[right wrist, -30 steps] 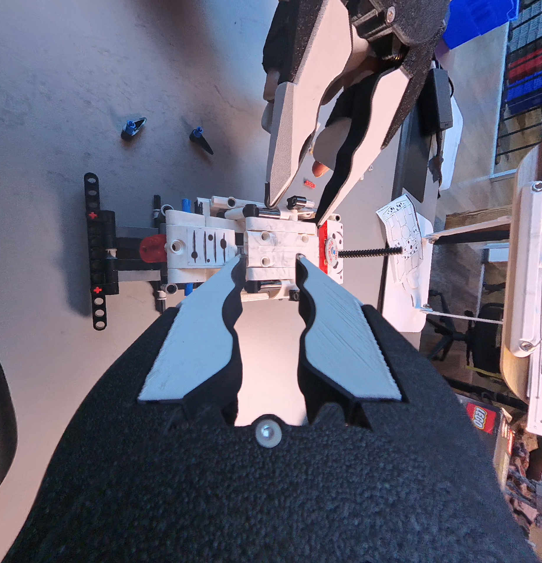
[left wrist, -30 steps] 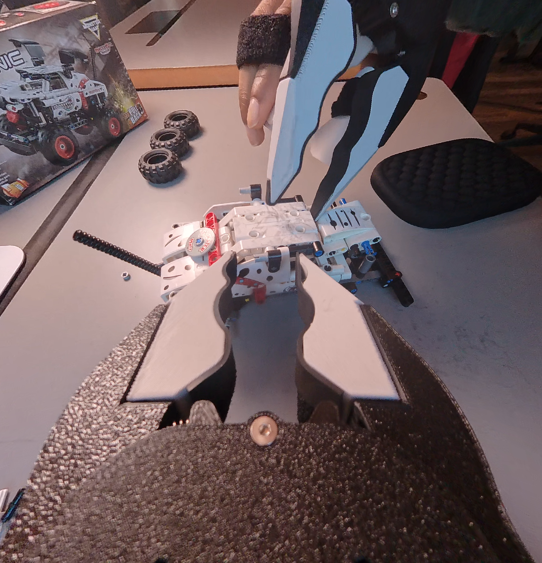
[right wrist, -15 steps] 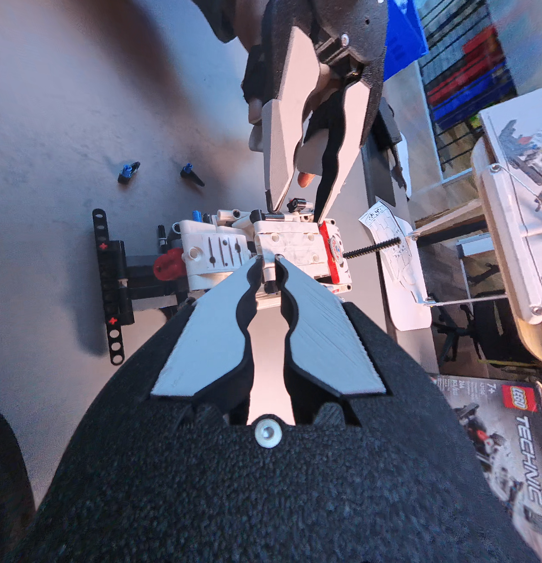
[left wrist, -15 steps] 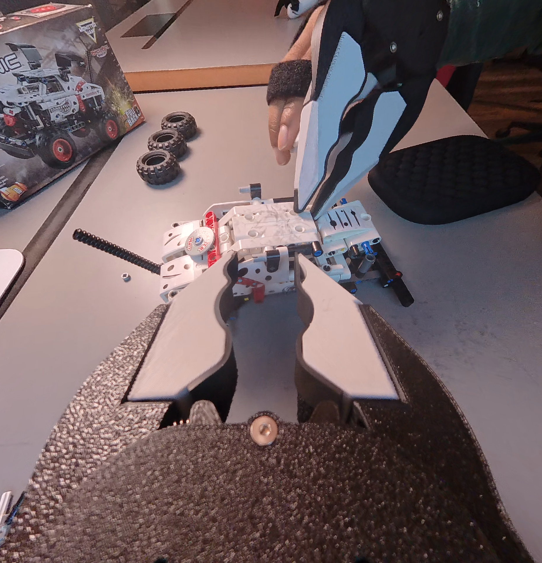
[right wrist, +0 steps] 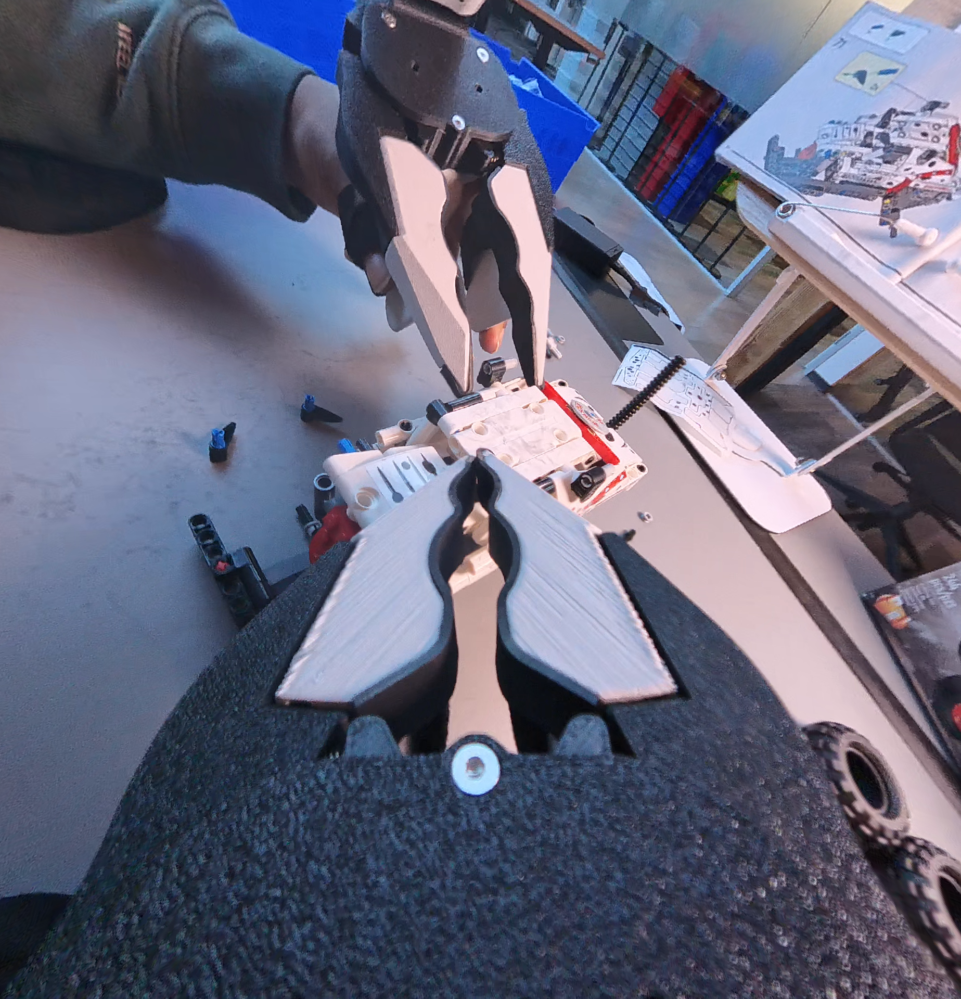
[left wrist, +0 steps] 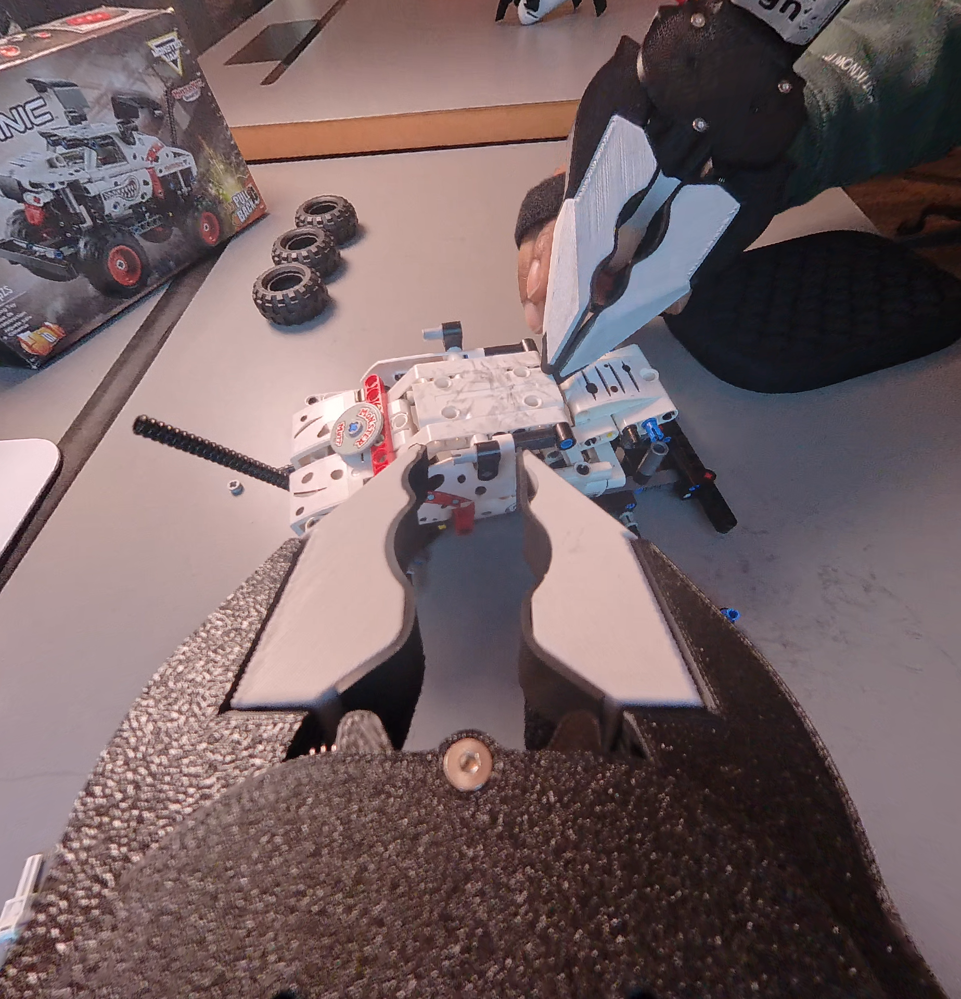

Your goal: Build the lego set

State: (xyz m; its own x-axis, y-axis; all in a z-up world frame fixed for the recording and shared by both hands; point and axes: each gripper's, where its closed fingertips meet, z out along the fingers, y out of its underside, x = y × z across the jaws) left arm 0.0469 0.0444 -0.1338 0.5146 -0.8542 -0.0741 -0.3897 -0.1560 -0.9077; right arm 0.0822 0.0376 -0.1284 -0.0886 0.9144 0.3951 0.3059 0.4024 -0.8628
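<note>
Left tongs (left wrist: 470,465), half open, straddle the near side of the truck model (left wrist: 483,427); right tongs (right wrist: 477,459), closed and empty, press tips-down on its roof from the far side.

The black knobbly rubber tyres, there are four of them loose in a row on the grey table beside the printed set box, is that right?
Not quite: the left wrist view shows three black knobbly rubber tyres, not four. They do lie loose in a row on the grey table beside the printed set box.

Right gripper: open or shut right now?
Shut: the right gripper's tips meet with no gap, resting on the white truck body.
</note>
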